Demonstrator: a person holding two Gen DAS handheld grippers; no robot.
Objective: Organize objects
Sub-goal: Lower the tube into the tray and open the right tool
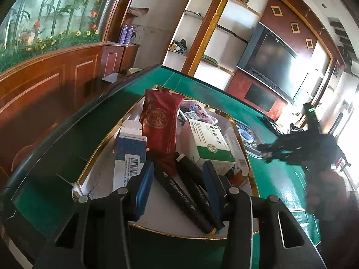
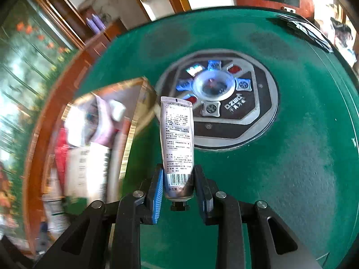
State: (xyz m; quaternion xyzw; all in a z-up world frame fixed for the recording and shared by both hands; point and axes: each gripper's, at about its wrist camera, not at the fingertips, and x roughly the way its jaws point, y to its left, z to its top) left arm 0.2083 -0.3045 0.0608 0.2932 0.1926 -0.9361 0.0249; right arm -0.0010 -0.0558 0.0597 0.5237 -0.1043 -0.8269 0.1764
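We inspected a green felt-topped table (image 2: 291, 157) with a round metal control hub (image 2: 224, 103) set into its centre. On it stood a shallow white tray with a gold-trimmed rim (image 1: 107, 134), which served as the collecting container.

On progress, we judged the task well advanced but unfinished. The tray already held most of what was visible: a white and green medicine carton (image 1: 207, 143), a blue and white barcoded carton (image 1: 129, 154), a dark red foil pouch (image 1: 160, 127), and two black marker pens (image 1: 179, 192) lying side by side at the near edge. Further items lay toward the tray's far end, too crowded to identify.

One item remained outside the tray: a slim silver cosmetic tube with a black screw cap (image 2: 177, 148). The right gripper (image 2: 179, 190) was clamped on its lower body, cap toward the camera, and held it above the felt just beside the tray's right edge. We judged that placing it in the tray was still to be done.

The left gripper (image 1: 177, 183) hovered over the marker pens with its jaws parted; the pads pressed on nothing.

A dark stack of cards (image 2: 307, 29) lay at the far table edge, apparently unsorted.
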